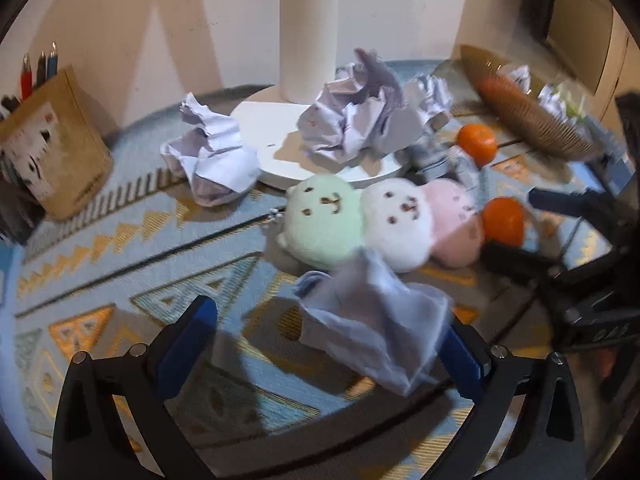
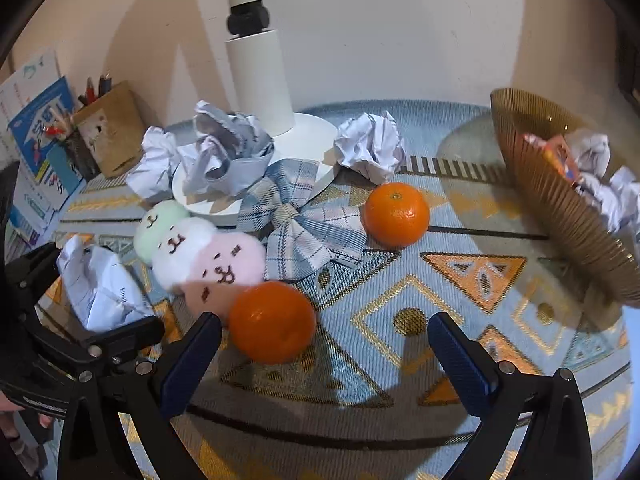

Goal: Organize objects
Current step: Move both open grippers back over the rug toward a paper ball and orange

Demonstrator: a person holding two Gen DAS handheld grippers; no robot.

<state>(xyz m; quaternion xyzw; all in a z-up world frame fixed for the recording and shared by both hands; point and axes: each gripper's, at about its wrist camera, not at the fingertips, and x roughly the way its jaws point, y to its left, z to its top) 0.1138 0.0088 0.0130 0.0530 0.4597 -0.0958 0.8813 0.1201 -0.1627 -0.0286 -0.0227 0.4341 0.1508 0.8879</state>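
On the patterned cloth (image 2: 400, 280) that covers the worktop, the clutter lies around a white lamp base (image 2: 308, 128). The left gripper (image 1: 328, 344) has its jaws spread wide, with a crumpled paper ball (image 1: 372, 324) between the blue pads, lying against the right-hand pad (image 1: 460, 360); motion blur hides whether it is pinched or only resting there. Just beyond it lies a plush toy (image 1: 372, 224) of three joined heads, green, white and pink. The right gripper (image 2: 324, 352) also has its jaws spread wide and pinches nothing; a near orange (image 2: 272, 322) sits just ahead of its left pad (image 2: 192, 364), touching the pink end of the plush toy. A second orange (image 2: 398, 214) sits farther back, just beside a plaid bow (image 2: 296, 220) that overlaps the edge of the lamp base. Another crumpled sheet (image 2: 228, 148) rests on the lamp base, one (image 2: 370, 146) lies to its right on the cloth and one (image 2: 154, 164) to its left. At the right edge a ribbed brown bowl (image 2: 560, 216) holds more crumpled paper and a colourful wrapper. Far left, a brown pencil holder (image 2: 110, 132) with coloured pencils stands beside some blue-and-white books (image 2: 36, 132).
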